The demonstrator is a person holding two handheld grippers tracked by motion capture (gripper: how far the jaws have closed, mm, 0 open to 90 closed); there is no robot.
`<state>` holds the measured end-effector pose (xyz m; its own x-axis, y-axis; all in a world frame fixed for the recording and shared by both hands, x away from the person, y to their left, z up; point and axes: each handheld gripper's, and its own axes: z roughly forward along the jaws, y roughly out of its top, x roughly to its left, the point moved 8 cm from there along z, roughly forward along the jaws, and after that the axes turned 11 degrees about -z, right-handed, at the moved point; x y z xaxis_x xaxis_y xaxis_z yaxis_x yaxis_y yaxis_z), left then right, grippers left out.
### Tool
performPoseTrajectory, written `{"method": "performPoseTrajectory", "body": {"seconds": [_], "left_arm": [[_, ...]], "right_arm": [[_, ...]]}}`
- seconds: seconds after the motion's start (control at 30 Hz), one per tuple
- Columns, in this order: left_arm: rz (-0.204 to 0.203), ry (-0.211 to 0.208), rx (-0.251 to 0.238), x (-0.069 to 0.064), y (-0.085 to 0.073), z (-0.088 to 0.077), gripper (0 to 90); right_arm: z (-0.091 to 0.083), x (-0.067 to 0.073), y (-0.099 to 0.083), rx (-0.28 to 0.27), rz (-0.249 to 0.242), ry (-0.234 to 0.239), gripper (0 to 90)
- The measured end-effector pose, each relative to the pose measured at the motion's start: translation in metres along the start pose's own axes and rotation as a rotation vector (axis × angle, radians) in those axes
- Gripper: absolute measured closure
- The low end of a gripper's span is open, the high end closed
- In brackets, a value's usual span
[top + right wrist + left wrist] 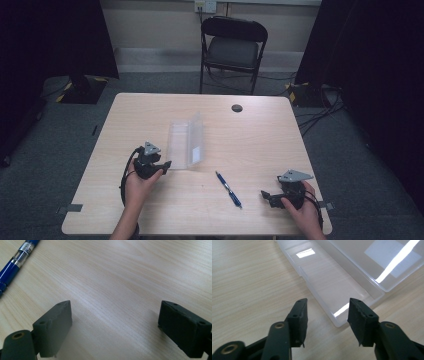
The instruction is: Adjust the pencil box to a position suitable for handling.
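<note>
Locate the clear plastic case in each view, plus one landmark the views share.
High view: clear plastic case lies open at table centre, just ahead of the left gripper.
Left gripper view: upper right, its near corner between the open jaws.
Right gripper view: not in it; the blue pen lies upper left.
Shared landmark: light wood table.

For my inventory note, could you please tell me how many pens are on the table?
1: a blue pen lies on the table between the two grippers.

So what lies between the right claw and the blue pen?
Bare wooden tabletop. In the right gripper view, the right claw stands open with nothing before the blue pen at upper left.
</note>
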<state>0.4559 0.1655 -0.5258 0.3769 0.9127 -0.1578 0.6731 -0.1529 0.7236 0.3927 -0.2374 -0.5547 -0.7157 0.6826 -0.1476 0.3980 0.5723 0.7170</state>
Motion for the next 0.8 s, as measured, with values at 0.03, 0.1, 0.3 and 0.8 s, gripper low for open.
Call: {"method": "performPoseTrajectory", "body": {"seconds": [0.03,0.1,0.3,0.8], "left_arm": [[-0.007,0.003,0.002,0.001,0.001,0.002,53.7],[-0.017,-0.004,0.000,0.001,0.002,0.003,54.1],[0.007,0.001,0.038,0.003,0.003,0.009,58.4],[-0.066,0.060,0.064,0.016,0.011,0.032,64.7]], "right_arm": [[0.000,0.000,0.000,0.000,0.000,0.000,10.7],[0.000,0.000,0.000,0.001,0.000,-0.001,10.7],[0.000,0.000,0.000,0.000,0.000,0.000,10.7],[0.000,0.000,0.000,0.001,0.000,-0.002,10.7]]}}
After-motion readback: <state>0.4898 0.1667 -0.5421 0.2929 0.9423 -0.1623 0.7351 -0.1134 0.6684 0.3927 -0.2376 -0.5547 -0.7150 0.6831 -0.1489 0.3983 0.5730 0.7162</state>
